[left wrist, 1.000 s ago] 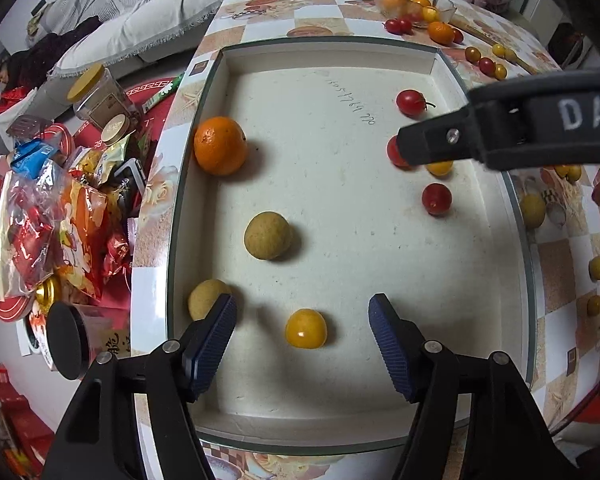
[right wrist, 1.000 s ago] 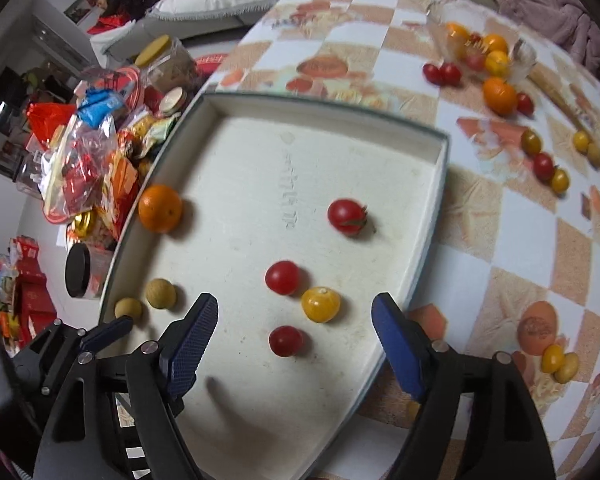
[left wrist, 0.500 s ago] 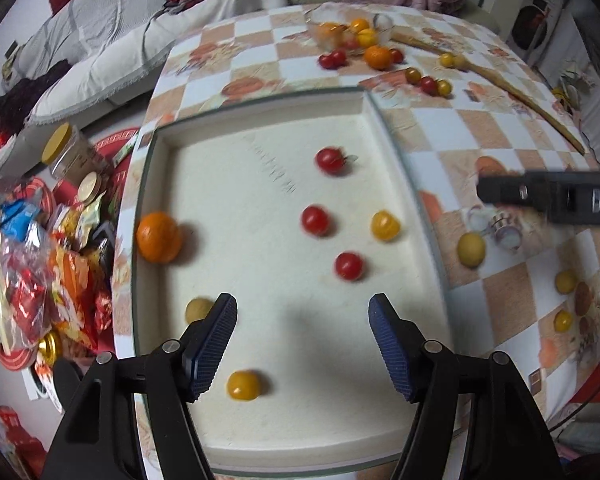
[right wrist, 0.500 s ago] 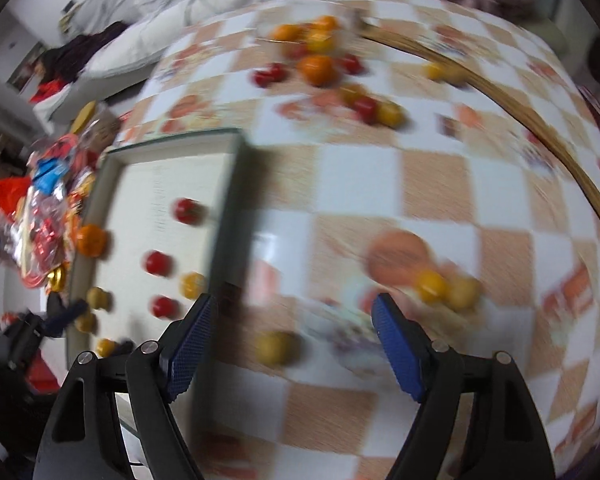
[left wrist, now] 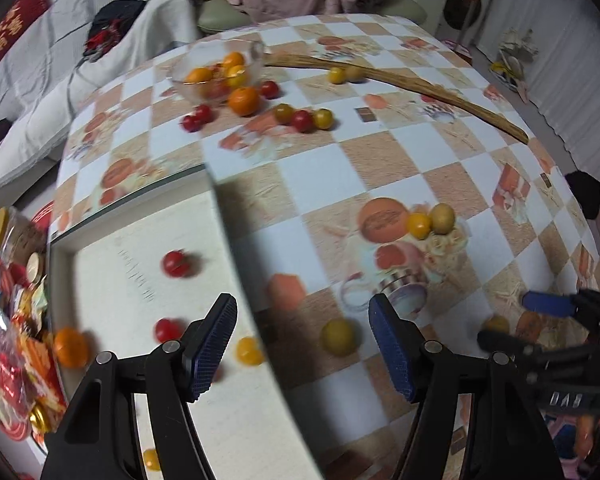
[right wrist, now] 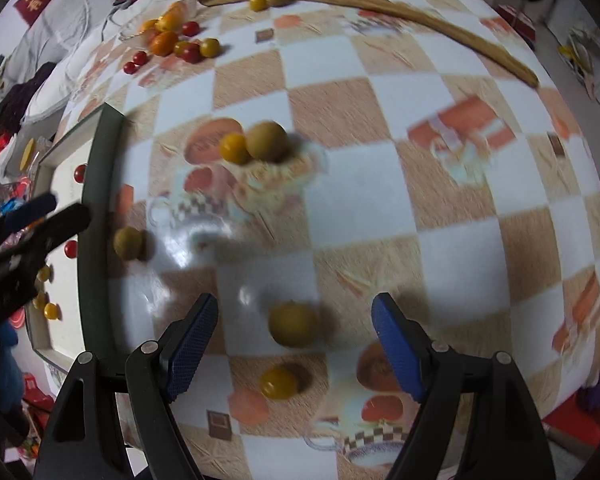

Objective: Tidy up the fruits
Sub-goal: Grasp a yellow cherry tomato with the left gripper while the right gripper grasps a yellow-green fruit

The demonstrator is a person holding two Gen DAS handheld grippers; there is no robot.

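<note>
My left gripper (left wrist: pixel 304 344) is open and points down over the right rim of the white tray (left wrist: pixel 66 264). A yellow-green round fruit (left wrist: pixel 338 337) lies on the checkered tablecloth between its fingers, untouched. The tray holds red tomatoes (left wrist: pixel 176 263), an orange (left wrist: pixel 71 346) and a yellow tomato (left wrist: pixel 249 350). My right gripper (right wrist: pixel 294 344) is open above a brownish-yellow fruit (right wrist: pixel 294 324) on the cloth, with a yellow tomato (right wrist: pixel 278 382) just nearer. Another yellow pair (right wrist: pixel 235 148) lies further off. The left gripper's fingers (right wrist: pixel 32 208) show at the left edge there.
A glass bowl (left wrist: pixel 216 68) of oranges and tomatoes stands at the table's far side, with loose fruits (left wrist: pixel 302 119) around it. A long curved wooden stick (left wrist: pixel 420 88) lies along the far right. Snack packets (left wrist: pixel 4 340) crowd the space left of the tray.
Both grippers have swung right, from above the tray to the checkered cloth beside it. The right one now hangs over a brownish-yellow fruit. Neither gripper's jaws have changed width.
</note>
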